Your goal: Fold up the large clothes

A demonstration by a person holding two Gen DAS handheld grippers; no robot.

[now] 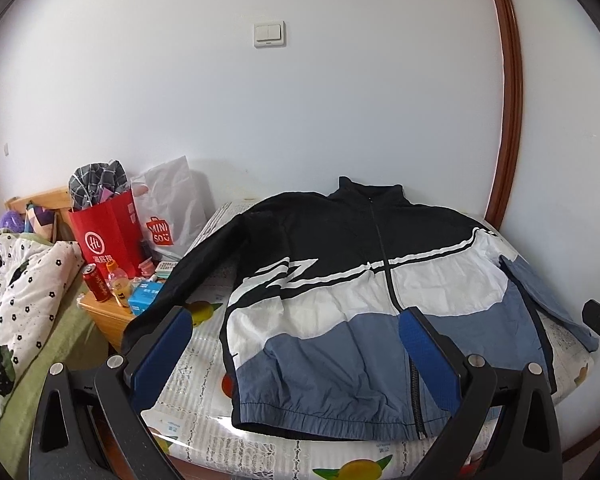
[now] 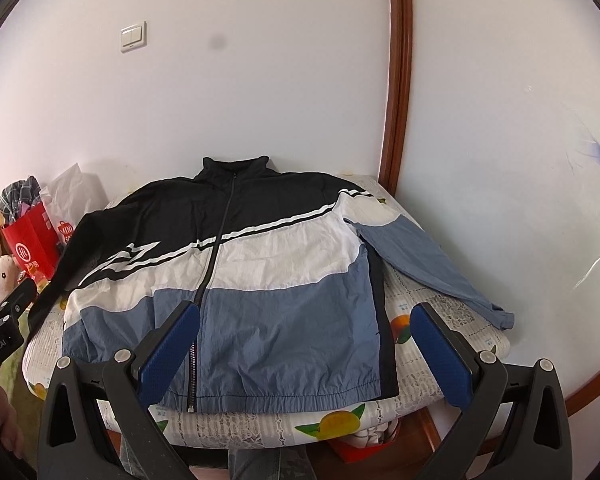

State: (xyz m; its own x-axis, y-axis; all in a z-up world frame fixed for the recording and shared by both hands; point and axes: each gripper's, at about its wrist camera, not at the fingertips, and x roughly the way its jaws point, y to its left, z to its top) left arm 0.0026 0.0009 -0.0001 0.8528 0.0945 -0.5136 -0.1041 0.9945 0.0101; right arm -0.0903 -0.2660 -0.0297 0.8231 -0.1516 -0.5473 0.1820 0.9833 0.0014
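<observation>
A zip-up jacket (image 1: 340, 304) in black, white and blue lies flat and face up on a small table with a fruit-print cloth (image 1: 204, 412). Its collar points at the wall. The black sleeve (image 1: 180, 280) hangs off the left side. The blue sleeve (image 2: 428, 268) stretches out to the right. My left gripper (image 1: 296, 328) hovers open near the hem, over the jacket's left half. My right gripper (image 2: 306, 320) also stands open, above the blue lower right part of the jacket (image 2: 260, 280). Neither holds anything.
Left of the table a wooden nightstand (image 1: 104, 316) carries a red can (image 1: 96, 282), a bottle and a blue box. Behind it stand a red bag (image 1: 108, 236) and a white bag (image 1: 172, 208). A bed with a spotted quilt (image 1: 20, 300) lies far left. A wooden door frame (image 2: 398, 80) rises on the right.
</observation>
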